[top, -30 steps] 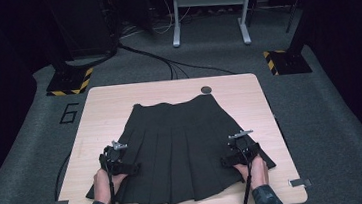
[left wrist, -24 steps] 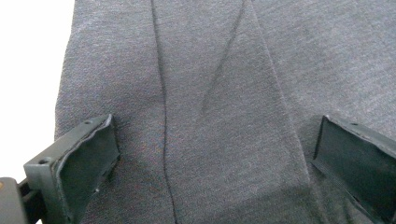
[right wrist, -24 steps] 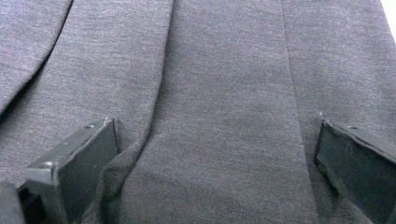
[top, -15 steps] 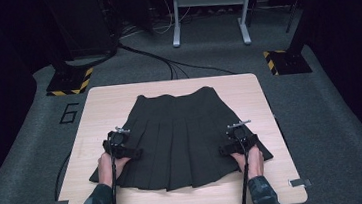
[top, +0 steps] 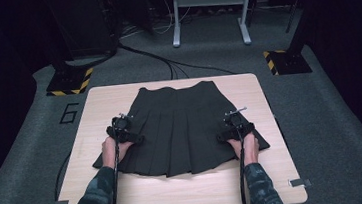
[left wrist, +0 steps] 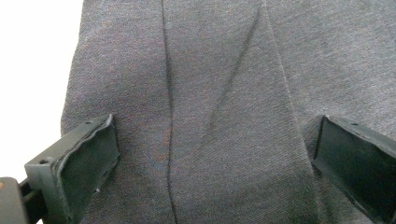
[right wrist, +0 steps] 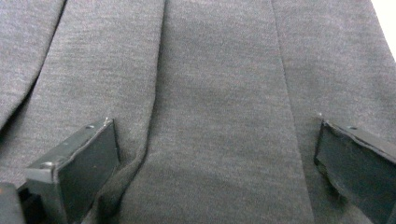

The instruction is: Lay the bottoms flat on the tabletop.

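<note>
A dark pleated skirt (top: 181,127) lies flat on the light wooden table (top: 127,192), waistband toward the far edge and hem toward the person. My left gripper (top: 124,129) rests over the skirt's left side, and my right gripper (top: 235,123) over its right side. In the left gripper view the skirt's grey cloth (left wrist: 210,93) spreads between wide-apart jaws, and the left gripper (left wrist: 210,158) is open above a pleat fold. The right gripper (right wrist: 215,158) is likewise open over the skirt (right wrist: 219,84), nothing pinched.
The table stands on grey carpet with a painted "6" (top: 69,113) at its left. Black cables (top: 165,66) run across the floor behind, near a metal table frame (top: 208,14) and two hazard-striped bases (top: 69,82).
The skirt has slid away from the person toward the table's far edge, with both grippers moving forward over it. Bare table now shows in front of the hem.
</note>
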`<state>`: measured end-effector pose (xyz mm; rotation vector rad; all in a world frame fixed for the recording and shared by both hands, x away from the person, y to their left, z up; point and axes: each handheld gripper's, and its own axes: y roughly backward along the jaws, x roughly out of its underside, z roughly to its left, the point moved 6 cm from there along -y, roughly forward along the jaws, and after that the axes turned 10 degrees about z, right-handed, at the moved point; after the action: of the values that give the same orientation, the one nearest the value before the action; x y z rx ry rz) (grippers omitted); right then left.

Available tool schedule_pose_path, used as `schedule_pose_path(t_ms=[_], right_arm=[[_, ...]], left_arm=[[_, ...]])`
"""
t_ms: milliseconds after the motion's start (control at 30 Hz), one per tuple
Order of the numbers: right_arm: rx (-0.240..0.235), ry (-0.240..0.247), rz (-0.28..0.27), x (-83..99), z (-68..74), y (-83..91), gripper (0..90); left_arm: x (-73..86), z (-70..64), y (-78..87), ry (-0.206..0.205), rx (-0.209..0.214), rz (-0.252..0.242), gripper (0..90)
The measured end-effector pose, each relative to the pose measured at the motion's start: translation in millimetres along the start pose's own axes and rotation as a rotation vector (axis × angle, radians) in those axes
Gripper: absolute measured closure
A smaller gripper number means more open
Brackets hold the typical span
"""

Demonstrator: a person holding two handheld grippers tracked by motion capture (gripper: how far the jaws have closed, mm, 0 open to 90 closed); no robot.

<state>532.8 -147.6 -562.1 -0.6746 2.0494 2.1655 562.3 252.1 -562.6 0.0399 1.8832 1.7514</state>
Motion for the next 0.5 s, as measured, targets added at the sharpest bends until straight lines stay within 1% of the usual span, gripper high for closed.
schedule_pose_path(t_ms=[33, 67, 100, 133, 200, 400, 467, 500], right_arm=[[0.000, 0.008, 0.005, -4.3, -0.9, -1.4, 0.0], [-0.002, -0.008, 0.013, -5.2, -0.2, -1.5, 0.0], [-0.002, -0.008, 0.013, -5.2, -0.2, -1.5, 0.0], [-0.002, 0.000, 0.007, -7.5, -0.2, -2.6, 0.0], [-0.002, 0.006, 0.001, -8.0, -0.8, -3.0, 0.0], [-0.004, 0.009, -0.001, -8.1, -0.9, -3.1, 0.0], [-0.008, 0.005, -0.004, -7.9, -1.0, -2.6, 0.0], [-0.009, 0.011, -0.013, -8.3, -1.5, -2.2, 0.0]], left_arm=[[-1.8, 0.3, -0.9, 0.005, 0.003, -0.001, 0.0], [-2.8, 1.5, -0.9, -0.002, -0.002, 0.006, 0.0], [-4.4, 1.6, -1.7, 0.007, -0.004, 0.004, 0.0], [-5.1, 2.3, -1.5, -0.001, -0.002, 0.017, 0.0], [-6.9, 2.7, -2.6, 0.003, -0.004, 0.003, 0.0], [-6.5, 2.9, -2.2, 0.005, -0.006, 0.006, 0.0], [-6.2, 2.5, -1.6, 0.001, 0.004, -0.002, 0.0], [-6.2, 2.5, -1.6, 0.001, 0.004, -0.002, 0.0]])
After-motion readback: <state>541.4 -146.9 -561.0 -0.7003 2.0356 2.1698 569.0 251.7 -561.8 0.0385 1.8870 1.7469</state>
